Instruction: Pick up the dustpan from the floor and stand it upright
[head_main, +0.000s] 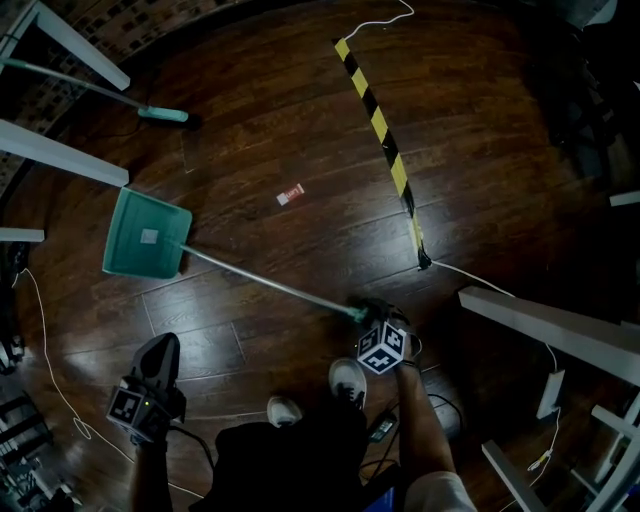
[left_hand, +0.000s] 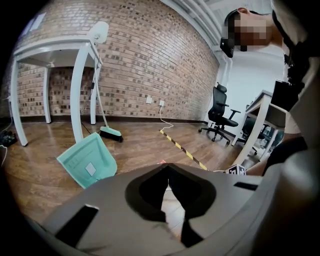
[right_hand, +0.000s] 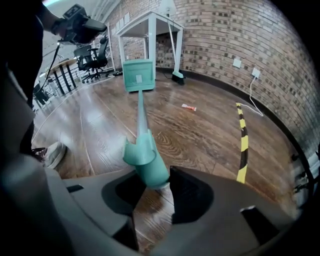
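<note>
Dustpan (head_main: 147, 235) lies flat on the wooden floor (head_main: 300, 110) at the left of the head view. Its long handle (head_main: 270, 285) runs down and right to the right gripper (head_main: 368, 310) near the lower middle. That gripper's jaws stand apart around the handle's teal end (right_hand: 147, 162). One jaw seems to touch it, but a firm clamp is not evident. The left gripper (head_main: 160, 352), at the lower left, has its jaws together at the tips on nothing. The reach looks done. Gripping, lifting and standing the pan upright are all left.
</note>
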